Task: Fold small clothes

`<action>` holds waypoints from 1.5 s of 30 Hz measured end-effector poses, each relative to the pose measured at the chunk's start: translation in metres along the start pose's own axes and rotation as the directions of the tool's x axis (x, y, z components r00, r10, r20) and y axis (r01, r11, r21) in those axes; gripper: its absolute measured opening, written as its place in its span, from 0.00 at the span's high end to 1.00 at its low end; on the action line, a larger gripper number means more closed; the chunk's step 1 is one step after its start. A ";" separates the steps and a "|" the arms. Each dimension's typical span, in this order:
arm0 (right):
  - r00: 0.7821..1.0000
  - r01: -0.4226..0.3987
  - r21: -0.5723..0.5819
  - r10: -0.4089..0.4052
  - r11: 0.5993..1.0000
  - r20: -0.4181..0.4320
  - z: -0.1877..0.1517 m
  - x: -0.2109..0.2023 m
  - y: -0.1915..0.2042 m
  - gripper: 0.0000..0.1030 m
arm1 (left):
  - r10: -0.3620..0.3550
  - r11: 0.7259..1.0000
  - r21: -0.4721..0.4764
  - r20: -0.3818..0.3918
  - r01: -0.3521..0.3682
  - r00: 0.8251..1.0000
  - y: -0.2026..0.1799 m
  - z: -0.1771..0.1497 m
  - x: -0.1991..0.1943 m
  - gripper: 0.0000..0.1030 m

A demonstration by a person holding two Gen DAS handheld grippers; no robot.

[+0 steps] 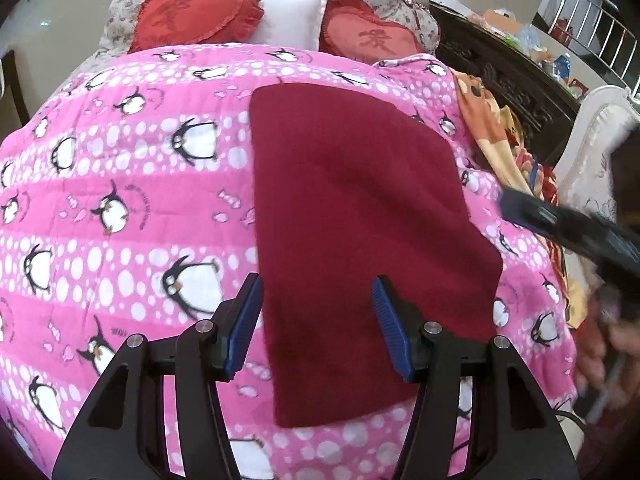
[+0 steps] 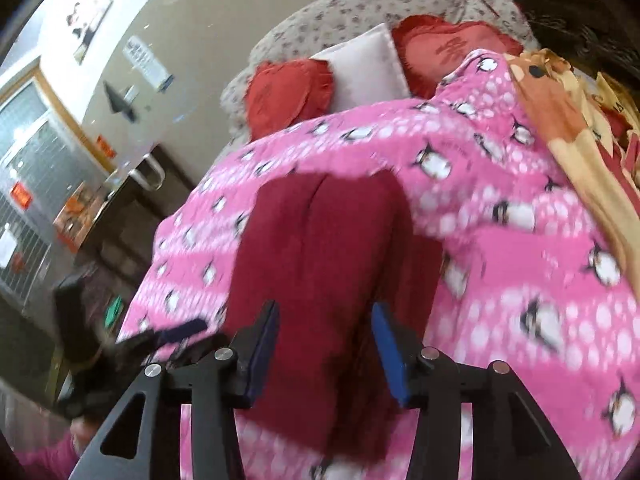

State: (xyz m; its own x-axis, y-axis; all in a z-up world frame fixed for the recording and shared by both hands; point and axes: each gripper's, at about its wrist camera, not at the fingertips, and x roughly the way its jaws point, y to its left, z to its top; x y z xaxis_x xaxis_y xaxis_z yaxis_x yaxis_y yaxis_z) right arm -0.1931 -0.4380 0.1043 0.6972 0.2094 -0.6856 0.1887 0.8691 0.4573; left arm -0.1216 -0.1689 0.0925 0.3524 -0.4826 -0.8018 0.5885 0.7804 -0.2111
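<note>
A dark red cloth lies flat on the pink penguin blanket. My left gripper is open and empty, held above the cloth's near end. The right gripper shows at the right of the left wrist view, blurred, beside the cloth's right edge. In the right wrist view the cloth lies ahead on the blanket with a crease along its middle. My right gripper is open over the cloth's near part, empty. The left gripper appears at the lower left of that view, blurred.
Two red heart cushions and a white pillow lie at the bed's head. An orange patterned blanket lies along the right side. A dark carved cabinet and a white chair stand to the right.
</note>
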 end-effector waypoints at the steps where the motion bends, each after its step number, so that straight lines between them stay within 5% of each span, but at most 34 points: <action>1: 1.000 0.007 0.020 -0.007 1.000 -0.016 0.009 0.014 -0.006 0.55 | -0.002 1.000 0.009 -0.007 0.002 1.000 -0.004 0.002 0.004 0.45; 4: 0.997 0.026 0.052 -0.022 0.998 -0.068 0.025 0.050 -0.021 0.57 | 0.006 0.999 0.033 -0.019 -0.005 1.000 -0.011 0.003 0.012 0.45; 6: 0.997 0.027 0.038 -0.024 0.999 -0.069 0.032 0.059 -0.022 0.78 | 0.024 0.998 0.051 -0.016 -0.023 1.000 -0.015 0.004 0.016 0.45; 8: 0.998 0.043 -0.056 -0.045 0.997 -0.045 0.040 0.055 -0.009 0.85 | 0.035 0.997 0.065 -0.016 -0.034 0.999 -0.017 0.005 0.019 0.44; 14: 0.984 0.168 -0.187 -0.176 0.968 -0.028 0.043 0.073 -0.009 0.87 | 0.038 0.996 0.081 -0.015 -0.037 0.999 -0.019 0.008 0.028 0.41; 21: 0.996 0.086 -0.034 -0.086 0.996 -0.015 0.039 0.046 -0.024 0.86 | 0.064 0.993 0.099 -0.012 -0.063 0.998 -0.022 0.005 0.031 0.40; 29: 1.000 0.003 -0.113 -0.004 0.994 -0.008 0.017 0.011 0.021 0.86 | 0.075 0.993 0.093 -0.001 -0.074 0.997 -0.023 0.002 0.030 0.40; 34: 0.986 0.129 -0.142 -0.143 0.981 -0.089 -0.016 0.040 0.013 0.86 | 0.051 0.995 0.084 -0.007 -0.050 0.999 -0.021 -0.001 0.025 0.40; 38: 0.994 0.084 -0.098 -0.090 0.992 -0.061 -0.020 0.029 0.005 0.86 | -0.001 0.999 0.051 -0.018 0.002 1.000 -0.012 -0.001 0.016 0.40; 40: 0.995 0.087 -0.072 -0.091 0.994 -0.043 -0.018 0.020 0.000 0.71 | -0.050 0.999 0.006 -0.013 0.050 0.999 -0.001 0.002 0.012 0.39; 42: 0.996 0.085 -0.042 -0.086 0.995 -0.010 -0.018 0.011 -0.008 0.41 | -0.079 0.996 -0.029 0.001 0.079 0.997 0.008 0.004 0.010 0.33; 45: 0.998 0.057 0.011 -0.057 0.998 0.004 -0.021 0.010 -0.022 0.38 | -0.119 0.989 -0.091 0.019 0.120 0.993 0.025 0.009 0.012 0.30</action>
State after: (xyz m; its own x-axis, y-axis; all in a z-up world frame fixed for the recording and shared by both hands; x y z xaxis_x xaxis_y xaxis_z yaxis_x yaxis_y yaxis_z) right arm -0.2044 -0.4458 0.0755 0.6880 0.1579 -0.7083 0.2354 0.8747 0.4236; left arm -0.0963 -0.1591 0.0830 0.2940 -0.5796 -0.7600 0.5576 0.7498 -0.3562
